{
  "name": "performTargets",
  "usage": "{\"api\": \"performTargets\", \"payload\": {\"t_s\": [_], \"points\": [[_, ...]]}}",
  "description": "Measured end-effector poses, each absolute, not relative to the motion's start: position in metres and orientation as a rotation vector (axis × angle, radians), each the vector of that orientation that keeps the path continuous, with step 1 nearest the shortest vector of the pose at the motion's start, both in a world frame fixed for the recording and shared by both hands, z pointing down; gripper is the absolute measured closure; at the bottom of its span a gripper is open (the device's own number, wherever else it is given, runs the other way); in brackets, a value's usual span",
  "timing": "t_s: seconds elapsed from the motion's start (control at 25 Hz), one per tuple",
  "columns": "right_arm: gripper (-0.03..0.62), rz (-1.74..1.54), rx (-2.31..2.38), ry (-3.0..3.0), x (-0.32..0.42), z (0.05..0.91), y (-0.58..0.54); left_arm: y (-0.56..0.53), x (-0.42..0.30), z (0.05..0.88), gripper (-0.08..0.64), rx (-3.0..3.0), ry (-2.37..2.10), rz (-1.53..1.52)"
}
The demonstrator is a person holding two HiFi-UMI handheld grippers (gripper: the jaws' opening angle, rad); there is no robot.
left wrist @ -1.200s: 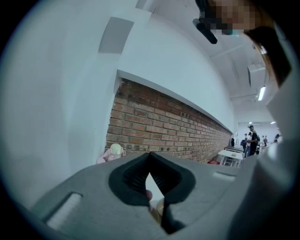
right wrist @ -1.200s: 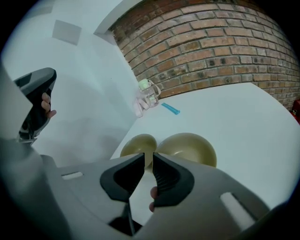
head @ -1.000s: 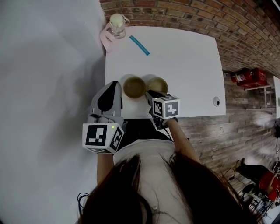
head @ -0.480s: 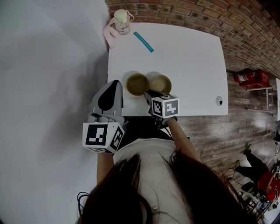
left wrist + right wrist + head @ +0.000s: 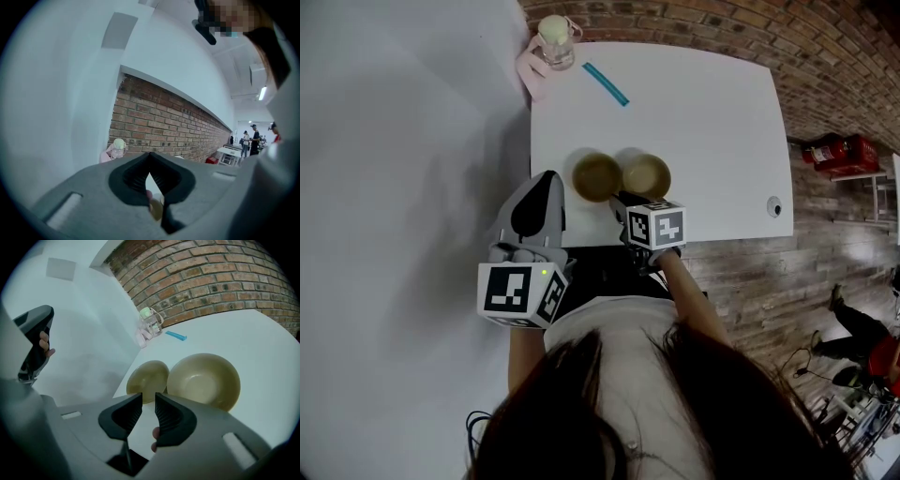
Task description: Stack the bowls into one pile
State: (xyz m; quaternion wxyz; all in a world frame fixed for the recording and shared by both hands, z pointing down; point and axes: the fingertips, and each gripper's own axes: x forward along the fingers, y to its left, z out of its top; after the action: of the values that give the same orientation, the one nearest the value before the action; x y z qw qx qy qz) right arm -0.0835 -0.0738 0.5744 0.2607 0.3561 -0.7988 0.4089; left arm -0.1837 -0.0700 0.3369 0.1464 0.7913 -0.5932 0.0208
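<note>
**Head view.** Two bowls, left bowl point(image 5: 597, 175) and right bowl point(image 5: 646, 175), sit side by side by the desk's point(image 5: 712, 122) near edge, toward its near left corner, and are not yet piled. One cup point(image 5: 553, 39) and one blue strip point(image 5: 606, 83) lie near the far left corner. The left gripper point(image 5: 547, 180) is over the desk's left edge, and the right gripper point(image 5: 620, 199) is over the near edge.

**Left gripper view.** The jaws meet at the tips, with nothing held.

**Right gripper view.** The jaws are opening with nothing between them, and both bowls lie just beyond. A first grasp looks to be in preparation.
</note>
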Motion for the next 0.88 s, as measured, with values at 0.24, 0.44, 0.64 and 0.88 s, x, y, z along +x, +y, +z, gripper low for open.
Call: {"api": "performTargets", "payload": {"t_s": [0.24, 0.44, 0.64, 0.88], "points": [[0.492, 1.18, 0.982, -2.143, -0.085, 0.58, -0.07, -0.075, -0.183, 0.34, 0.56, 2.295, -1.665, 0.078], [0.488, 1.239, 1.013, -2.127, -0.087, 0.584, -0.069, -0.079, -0.182, 0.343, 0.56, 2.319, -1.624, 0.095], [0.483, 1.294, 1.036, -2.108, -0.089, 0.588, -0.071, -0.085, -0.182, 0.344, 0.56, 2.336, -1.592, 0.115], [0.483, 1.327, 1.068, -2.088, -0.096, 0.594, -0.073, -0.093, -0.186, 0.349, 0.559, 2.355, -1.556, 0.143]]}}
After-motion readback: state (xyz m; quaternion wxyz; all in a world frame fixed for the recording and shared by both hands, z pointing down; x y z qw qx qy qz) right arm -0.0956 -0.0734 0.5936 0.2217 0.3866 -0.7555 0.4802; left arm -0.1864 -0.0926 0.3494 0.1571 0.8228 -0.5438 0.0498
